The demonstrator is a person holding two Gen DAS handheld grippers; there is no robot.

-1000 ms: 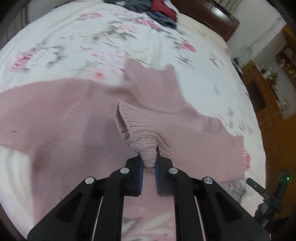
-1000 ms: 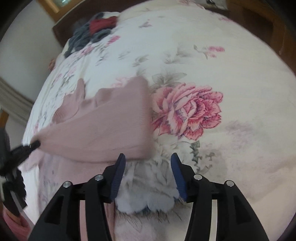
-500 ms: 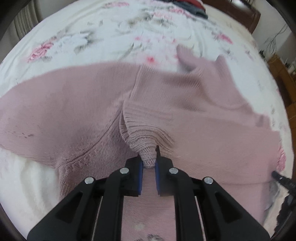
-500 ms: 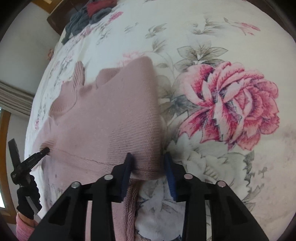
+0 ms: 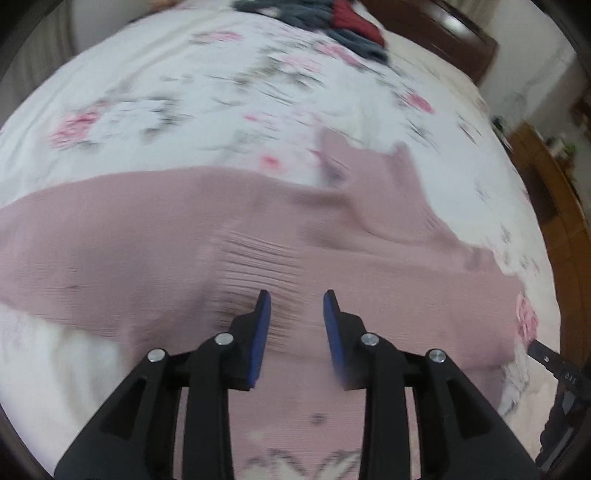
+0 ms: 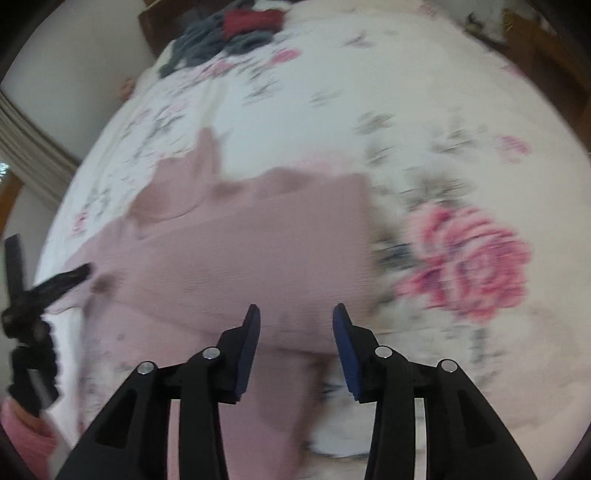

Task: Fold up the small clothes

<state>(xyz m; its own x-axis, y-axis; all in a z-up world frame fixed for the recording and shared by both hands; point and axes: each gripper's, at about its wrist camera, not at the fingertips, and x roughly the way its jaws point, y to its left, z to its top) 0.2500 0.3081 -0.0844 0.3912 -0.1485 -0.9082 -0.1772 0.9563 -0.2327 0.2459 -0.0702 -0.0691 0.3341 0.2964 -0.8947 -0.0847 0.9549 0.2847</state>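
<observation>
Release on both sides: left gripper (image 5: 296,308), which a second ago pinched a ribbed cuff, now stands wide with nothing between its blue pads. Right gripper (image 6: 296,323), closed down on the fabric edge half a second back, is likewise spread and empty. Both views heavily motion-blurred, so the tools read as pulling away.

Pink sweater (image 5: 155,236) lies flat on the floral bedspread (image 5: 155,92), toward the near edge of the bed. Ribbed cuff (image 5: 258,266) now rests on top of the body, just ahead of the left pads, the sleeve laid across the chest instead of lifted. From the right wrist view, a folded panel (image 6: 280,236) sits over the body with a straight edge on its right side, next to the big printed rose (image 6: 476,262).

Judgement: sleeve-in folds look set down; a lengthwise fold is probably next.

Orientation: turtleneck collar (image 5: 369,166) points toward the far end of the bed, where a dark clothes pile (image 5: 325,22) sits. Long axis runs collar to hem, far edge to near edge; hem is hidden below the grippers.
</observation>
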